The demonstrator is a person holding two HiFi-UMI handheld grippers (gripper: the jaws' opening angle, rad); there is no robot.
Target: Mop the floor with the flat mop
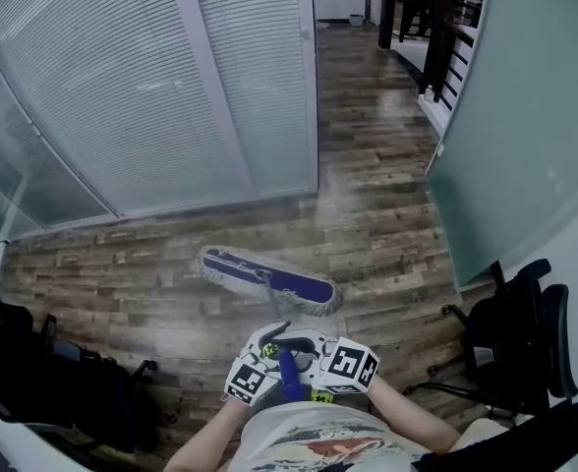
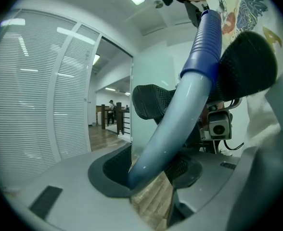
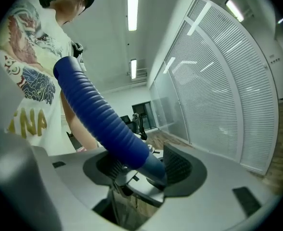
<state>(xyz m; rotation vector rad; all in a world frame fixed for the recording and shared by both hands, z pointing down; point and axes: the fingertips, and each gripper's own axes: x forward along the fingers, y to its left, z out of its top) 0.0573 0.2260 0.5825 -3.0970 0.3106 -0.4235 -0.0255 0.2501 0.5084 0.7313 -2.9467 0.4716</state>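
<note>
The flat mop's head [image 1: 268, 280], blue with a grey fringe, lies flat on the wooden floor in the middle of the head view. Its thin handle [image 1: 273, 308] rises toward me and ends in a blue ribbed grip [image 1: 291, 379]. My left gripper [image 1: 266, 355] and right gripper [image 1: 316, 352] sit side by side at the top of the handle, close to my chest. In the left gripper view the left gripper [image 2: 153, 166] is shut on the pale handle [image 2: 173, 129] just below the grip. In the right gripper view the right gripper [image 3: 140, 166] is shut on the ribbed grip [image 3: 98, 112].
A glass partition with white blinds [image 1: 151, 87] runs along the far left. A frosted glass panel [image 1: 525, 116] stands at the right. A black office chair [image 1: 513, 342] is at my right and dark chairs [image 1: 43, 377] at my left. The wooden corridor [image 1: 368, 77] leads away ahead.
</note>
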